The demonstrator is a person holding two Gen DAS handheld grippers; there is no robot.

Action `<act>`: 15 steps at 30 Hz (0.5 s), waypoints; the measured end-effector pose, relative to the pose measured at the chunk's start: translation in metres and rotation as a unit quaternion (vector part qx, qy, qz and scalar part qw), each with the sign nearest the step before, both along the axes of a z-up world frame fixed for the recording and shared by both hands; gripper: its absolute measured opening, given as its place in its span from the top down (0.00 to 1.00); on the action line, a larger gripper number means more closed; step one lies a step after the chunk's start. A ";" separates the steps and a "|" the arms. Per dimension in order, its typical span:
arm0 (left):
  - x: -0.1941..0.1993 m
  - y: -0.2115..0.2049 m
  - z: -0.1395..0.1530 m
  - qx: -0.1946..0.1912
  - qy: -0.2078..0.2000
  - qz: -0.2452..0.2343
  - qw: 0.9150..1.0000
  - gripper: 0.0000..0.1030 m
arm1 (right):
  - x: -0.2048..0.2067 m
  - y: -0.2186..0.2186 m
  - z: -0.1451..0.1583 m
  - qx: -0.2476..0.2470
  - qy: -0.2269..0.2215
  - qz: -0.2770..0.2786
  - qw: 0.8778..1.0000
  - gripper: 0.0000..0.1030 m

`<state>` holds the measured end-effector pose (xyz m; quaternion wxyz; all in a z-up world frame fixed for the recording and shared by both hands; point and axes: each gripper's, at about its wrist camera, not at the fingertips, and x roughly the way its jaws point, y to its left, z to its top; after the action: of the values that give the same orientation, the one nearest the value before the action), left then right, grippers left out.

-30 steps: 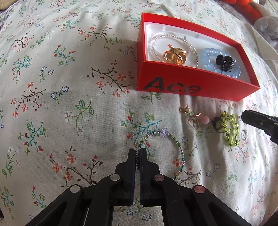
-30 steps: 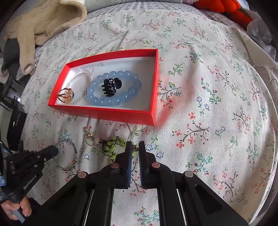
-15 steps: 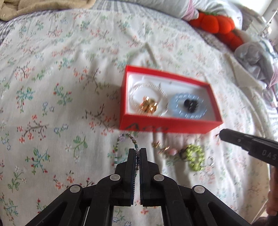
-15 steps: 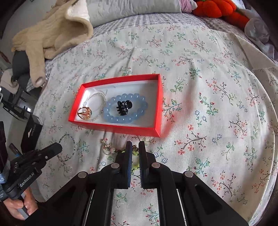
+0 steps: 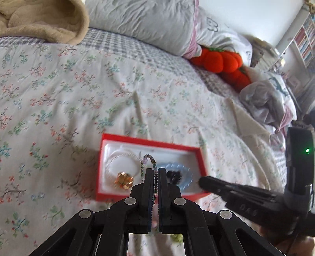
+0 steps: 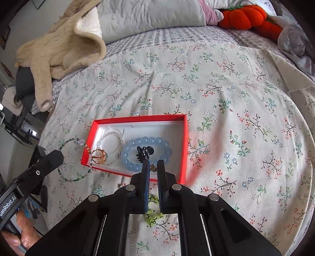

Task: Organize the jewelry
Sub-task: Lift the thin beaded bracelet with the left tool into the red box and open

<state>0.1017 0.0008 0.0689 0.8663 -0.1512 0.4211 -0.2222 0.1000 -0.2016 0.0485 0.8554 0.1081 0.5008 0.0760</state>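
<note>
Left tool [image 5: 154,173] clamped on limp beaded bracelet [image 6: 75,160]; right tool [image 6: 153,167] pinching charm chain [image 6: 152,167]. Light, snag-prone; grip strand, not beads.

- The open-topped red cardboard box [image 6: 183,145] is reachable from above; its right third of white floor lies bare.
- A blue bead bracelet [image 6: 145,151], black claw clip [image 6: 144,152], gold ring [image 6: 99,155] and clear bead bracelet [image 6: 111,143] crowd its left and middle.
- The floral bedspread [image 6: 246,137] right of the box is wide and bare.
- A beige blanket [image 6: 63,51] and grey pillow [image 6: 149,17] block the far edge.
</note>
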 end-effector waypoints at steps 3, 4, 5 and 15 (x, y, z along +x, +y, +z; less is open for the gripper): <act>0.010 -0.007 -0.005 -0.022 -0.003 -0.003 1.000 1.00 | 0.008 0.001 -0.003 -0.001 -0.008 0.002 1.000 0.93; 0.014 -0.010 -0.008 -0.027 -0.001 -0.004 1.000 1.00 | 0.010 0.001 -0.004 -0.002 -0.010 0.003 1.000 0.93; 0.018 -0.012 -0.012 -0.029 0.000 -0.004 1.000 1.00 | 0.012 0.001 -0.006 -0.004 -0.011 0.005 1.000 0.93; 0.048 -0.009 -0.047 0.023 0.024 0.026 0.999 1.00 | 0.024 0.001 -0.014 -0.014 -0.021 0.020 0.999 0.93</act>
<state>0.1494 -0.0082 0.0216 0.8645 -0.1480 0.4429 -0.1861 0.1240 -0.2005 0.0341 0.8653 0.0840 0.4863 0.0885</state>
